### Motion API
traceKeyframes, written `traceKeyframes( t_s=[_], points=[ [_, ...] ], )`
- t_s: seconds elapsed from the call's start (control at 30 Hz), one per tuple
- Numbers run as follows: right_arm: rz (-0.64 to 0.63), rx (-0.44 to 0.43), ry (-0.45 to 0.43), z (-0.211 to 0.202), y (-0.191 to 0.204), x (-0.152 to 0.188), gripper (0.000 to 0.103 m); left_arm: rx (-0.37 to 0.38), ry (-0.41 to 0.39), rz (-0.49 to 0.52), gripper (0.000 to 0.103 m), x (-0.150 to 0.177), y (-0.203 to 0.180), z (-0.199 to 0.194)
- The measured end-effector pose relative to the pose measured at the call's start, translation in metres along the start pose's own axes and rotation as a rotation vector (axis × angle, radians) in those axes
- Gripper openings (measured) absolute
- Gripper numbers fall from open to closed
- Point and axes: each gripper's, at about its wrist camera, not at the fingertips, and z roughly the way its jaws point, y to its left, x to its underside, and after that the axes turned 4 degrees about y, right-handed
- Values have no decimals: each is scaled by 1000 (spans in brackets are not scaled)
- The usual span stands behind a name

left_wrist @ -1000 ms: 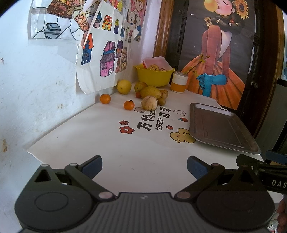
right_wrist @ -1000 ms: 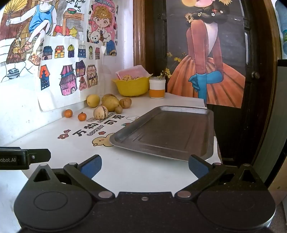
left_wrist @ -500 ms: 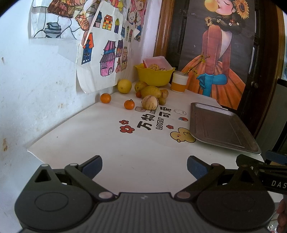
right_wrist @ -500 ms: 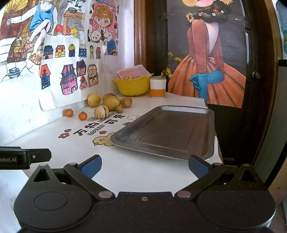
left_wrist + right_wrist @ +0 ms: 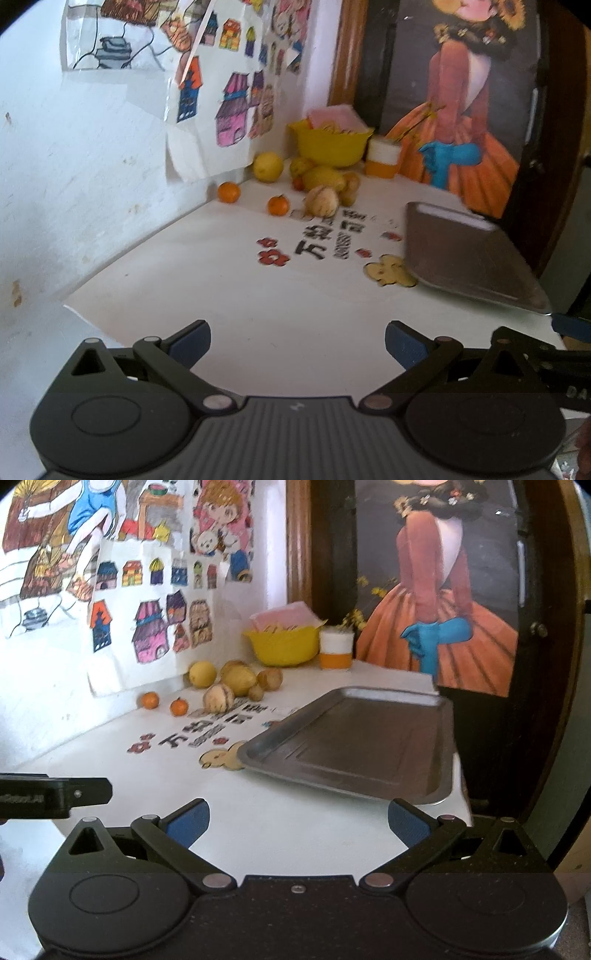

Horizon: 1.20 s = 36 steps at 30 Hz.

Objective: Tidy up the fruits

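Left wrist view: the left gripper [image 5: 297,345], its blue-padded fingers spread wide with nothing between them, hovers over a white tabletop [image 5: 229,295]. Far ahead, by the wall, lies a cluster of yellow and tan fruits [image 5: 325,184] with two small oranges [image 5: 228,192] just beside it. A yellow plastic bowl [image 5: 330,146] stands behind the cluster. A flat grey metal tray [image 5: 469,258] lies to the right.

Right wrist view: the right gripper [image 5: 298,823], fingers likewise wide apart and empty, hangs over the table's near edge. The tray [image 5: 354,746] lies close ahead, bare. The fruits [image 5: 236,681] sit well apart from it, at the far left near the wall.
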Motion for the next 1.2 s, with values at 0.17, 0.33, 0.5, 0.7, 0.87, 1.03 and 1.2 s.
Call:
traceKeyframes(
  t_s=[0.17, 0.33, 0.5, 0.7, 0.87, 1.03, 1.2],
  points=[
    [-54, -62, 27, 8, 4, -16, 102, -47, 29, -14, 103, -14, 4, 4],
    [-81, -206, 119, 26, 2, -38, 102, -94, 49, -16, 102, -44, 9, 10],
    [-112, -282, 139, 44, -3, -70, 102, -72, 43, -29, 102, -80, 17, 21],
    [-115, -358, 133, 73, -13, -128, 102, -6, 65, -21, 102, -120, 23, 42],
    [-132, -395, 85, 101, -6, -169, 102, -20, 67, 11, 103, -141, 22, 62],
    [-195, -451, 93, 144, 5, -196, 102, -33, 81, 79, 102, -147, 17, 91],
    [-190, -491, 207, 195, 14, -205, 102, -13, 114, 101, 102, -149, 13, 123]
  ],
)
